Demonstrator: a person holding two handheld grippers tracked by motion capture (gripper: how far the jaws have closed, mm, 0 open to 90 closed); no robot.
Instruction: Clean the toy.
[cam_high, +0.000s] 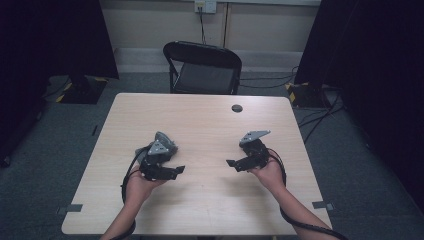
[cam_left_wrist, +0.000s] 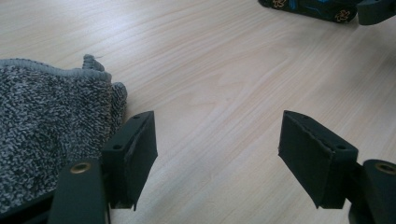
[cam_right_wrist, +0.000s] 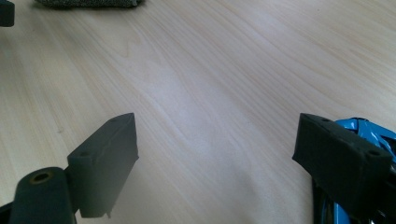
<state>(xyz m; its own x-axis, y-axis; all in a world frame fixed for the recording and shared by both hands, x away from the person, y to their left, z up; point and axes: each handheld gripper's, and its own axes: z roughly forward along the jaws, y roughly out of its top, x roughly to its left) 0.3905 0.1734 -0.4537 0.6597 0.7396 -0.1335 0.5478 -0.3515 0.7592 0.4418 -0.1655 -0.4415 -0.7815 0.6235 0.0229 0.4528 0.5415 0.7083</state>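
My left gripper (cam_high: 175, 171) (cam_left_wrist: 217, 135) hovers low over the pale wooden table (cam_high: 200, 120), open, with bare wood between its jaws. A grey speckled cloth (cam_left_wrist: 46, 121) (cam_high: 171, 145) lies against the outer side of its left jaw. My right gripper (cam_high: 234, 164) (cam_right_wrist: 217, 140) is open too, with nothing between its jaws. A dark item with blue and orange markings (cam_left_wrist: 308, 7) (cam_right_wrist: 362, 128) lies just behind its right jaw. The two grippers point at each other across the table's middle. In the right gripper view the grey cloth (cam_right_wrist: 88, 2) lies far off at the top.
A black folding chair (cam_high: 202, 67) stands behind the table's far edge. A small dark round cap (cam_high: 237, 108) sits in the tabletop at the far right. Cables lie on the floor at the right. Dark curtains flank both sides.
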